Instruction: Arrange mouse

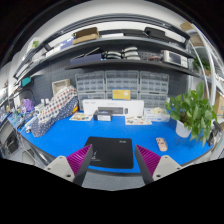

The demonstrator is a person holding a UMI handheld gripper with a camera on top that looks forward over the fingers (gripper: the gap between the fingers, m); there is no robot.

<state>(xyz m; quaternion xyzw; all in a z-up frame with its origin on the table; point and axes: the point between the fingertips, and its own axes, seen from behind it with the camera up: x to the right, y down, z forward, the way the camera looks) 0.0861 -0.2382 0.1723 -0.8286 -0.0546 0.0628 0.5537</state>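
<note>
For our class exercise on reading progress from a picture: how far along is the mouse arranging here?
Done: the black mouse pad already lies flat on the blue table, just ahead of the fingers. In hand: nothing; the gripper is open and empty. Left: the mouse lies beside the pad, toward the potted plant, not yet picked up or placed.
</note>
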